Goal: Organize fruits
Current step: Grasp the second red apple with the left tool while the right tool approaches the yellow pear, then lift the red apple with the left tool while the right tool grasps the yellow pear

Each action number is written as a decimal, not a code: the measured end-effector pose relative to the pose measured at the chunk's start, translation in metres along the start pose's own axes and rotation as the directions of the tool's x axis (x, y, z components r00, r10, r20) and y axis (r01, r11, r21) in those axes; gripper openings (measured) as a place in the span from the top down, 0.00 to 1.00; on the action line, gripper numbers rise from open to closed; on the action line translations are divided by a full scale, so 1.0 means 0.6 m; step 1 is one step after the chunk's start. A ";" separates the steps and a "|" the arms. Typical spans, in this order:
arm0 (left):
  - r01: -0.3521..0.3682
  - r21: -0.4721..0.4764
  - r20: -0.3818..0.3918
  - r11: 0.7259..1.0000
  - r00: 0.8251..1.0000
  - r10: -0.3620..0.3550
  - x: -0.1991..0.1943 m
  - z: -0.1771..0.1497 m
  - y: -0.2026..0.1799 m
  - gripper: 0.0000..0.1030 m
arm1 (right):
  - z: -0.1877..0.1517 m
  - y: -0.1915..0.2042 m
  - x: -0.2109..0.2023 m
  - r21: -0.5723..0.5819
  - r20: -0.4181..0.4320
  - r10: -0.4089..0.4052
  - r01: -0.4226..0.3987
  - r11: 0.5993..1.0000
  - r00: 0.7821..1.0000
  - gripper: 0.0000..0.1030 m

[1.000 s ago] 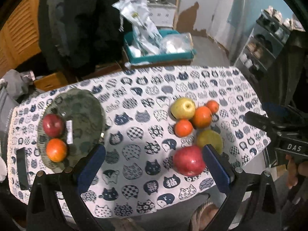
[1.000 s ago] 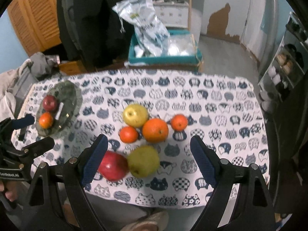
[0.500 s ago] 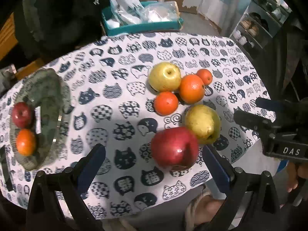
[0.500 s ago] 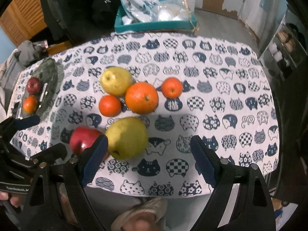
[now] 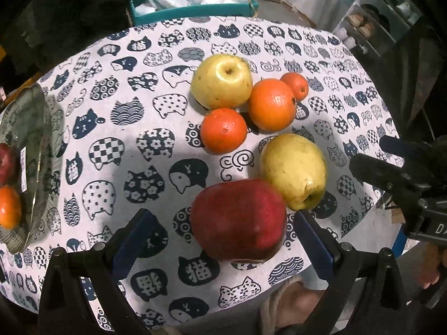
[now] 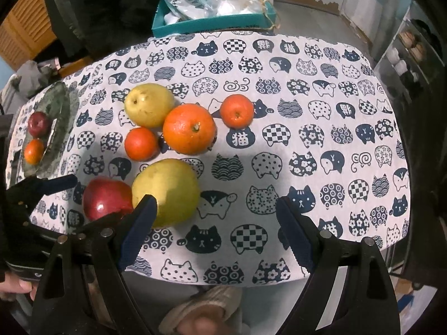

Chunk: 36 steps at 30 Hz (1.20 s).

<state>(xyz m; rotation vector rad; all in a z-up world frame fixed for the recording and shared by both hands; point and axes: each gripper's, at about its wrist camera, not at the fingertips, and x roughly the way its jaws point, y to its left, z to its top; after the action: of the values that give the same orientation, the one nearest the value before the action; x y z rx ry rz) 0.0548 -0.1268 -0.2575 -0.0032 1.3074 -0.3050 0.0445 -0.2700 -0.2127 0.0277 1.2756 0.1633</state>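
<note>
We've got the left gripper [image 5: 220, 240] with its jaws wide open around the red apple [image 5: 239, 220], not pinching it. The apple sits on the bench [image 5: 156, 89] touching the yellow pear [image 5: 293, 171]. Right gripper [image 6: 215, 223] is open too, holding nothing, and the green plate [image 6: 60, 117] has an apple and a tangerine

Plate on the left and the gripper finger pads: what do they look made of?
Plate: likely glazed ceramic or stone-look, mottled dark green, with a shiny rim edge; can't settle which.
Left gripper finger pads: blue, matte, probably rubber or soft printed plastic, ribbed along the inner face, mounted on black rigid arms.
Right gripper: same look.
</note>
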 end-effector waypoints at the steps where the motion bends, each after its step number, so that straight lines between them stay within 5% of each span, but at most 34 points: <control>1: 0.005 0.001 -0.002 1.000 1.000 -0.005 0.002 0.000 -0.001 0.02 | 0.000 -0.002 0.003 0.003 -0.002 0.001 -0.001 1.000 1.000 0.16; 8: 0.054 0.018 -0.048 0.998 0.997 -0.053 0.026 -0.002 -0.007 0.23 | 0.004 0.000 0.010 0.007 -0.006 0.007 -0.007 1.000 1.000 0.16; 12: 0.064 0.029 -0.049 0.998 0.997 -0.062 0.025 -0.006 -0.007 0.24 | 0.003 0.007 0.014 0.000 -0.009 0.015 -0.015 1.000 1.000 0.16; 27: -0.085 -0.082 0.038 0.993 0.995 0.089 -0.021 0.013 0.097 0.24 | 0.016 0.059 0.049 -0.011 -0.040 0.108 -0.109 0.994 0.993 0.16; 36: -0.102 -0.101 0.045 0.990 0.993 0.107 -0.026 0.007 0.119 0.24 | 0.007 0.082 0.098 -0.036 -0.110 0.071 -0.076 0.996 0.991 0.16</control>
<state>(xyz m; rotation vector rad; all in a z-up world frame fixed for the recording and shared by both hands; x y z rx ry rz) 0.0709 -0.0553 -0.2537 -0.0258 1.2667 -0.1493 0.0599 -0.2128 -0.2620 0.0322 1.3801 0.2565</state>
